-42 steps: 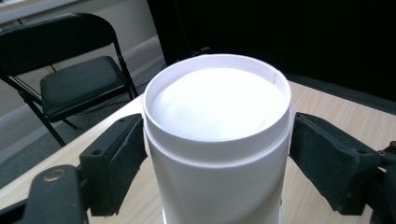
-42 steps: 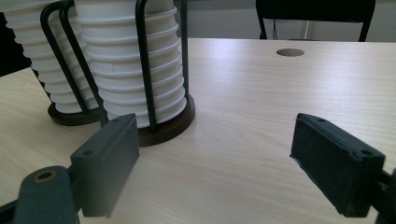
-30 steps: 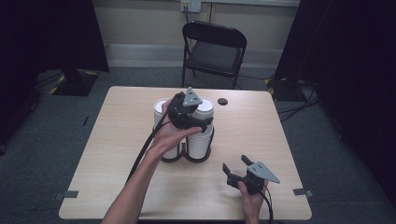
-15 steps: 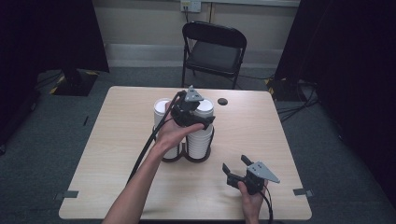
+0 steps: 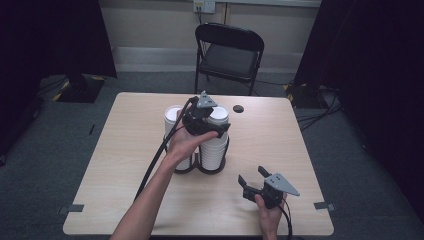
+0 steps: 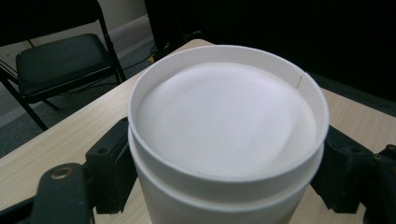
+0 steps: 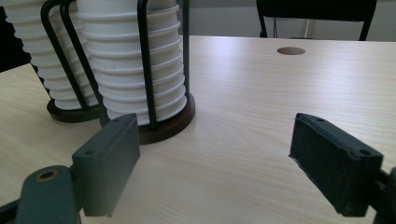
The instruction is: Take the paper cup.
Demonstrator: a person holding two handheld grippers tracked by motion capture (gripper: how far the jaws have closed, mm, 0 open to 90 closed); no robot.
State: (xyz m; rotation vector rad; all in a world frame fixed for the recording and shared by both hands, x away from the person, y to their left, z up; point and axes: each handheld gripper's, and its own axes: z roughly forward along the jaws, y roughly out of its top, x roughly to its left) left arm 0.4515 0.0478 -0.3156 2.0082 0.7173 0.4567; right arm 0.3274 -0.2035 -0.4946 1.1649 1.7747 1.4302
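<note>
Two stacks of white paper cups stand in black wire holders mid-table: the left stack (image 5: 174,116) and the right stack (image 5: 212,149). My left gripper (image 5: 218,123) sits at the top of the right stack, one jaw on each side of the top cup (image 6: 224,135), with the pads against its wall just under the rim. My right gripper (image 5: 251,176) is held low near the table's front right, open with nothing between its jaws. In the right gripper view that gripper (image 7: 215,149) faces the right stack (image 7: 135,70) and its dark round base (image 7: 173,123).
The light wooden table (image 5: 300,150) has a small round hole (image 5: 238,108) behind the stacks. A black folding chair (image 5: 227,50) stands beyond the far edge. Bare tabletop lies left, right and in front of the holders. A cable (image 5: 155,165) trails along my left forearm.
Almost nothing has moved. My left gripper has shifted only slightly at the top of the right stack; my right gripper has stayed where it was, still open.
</note>
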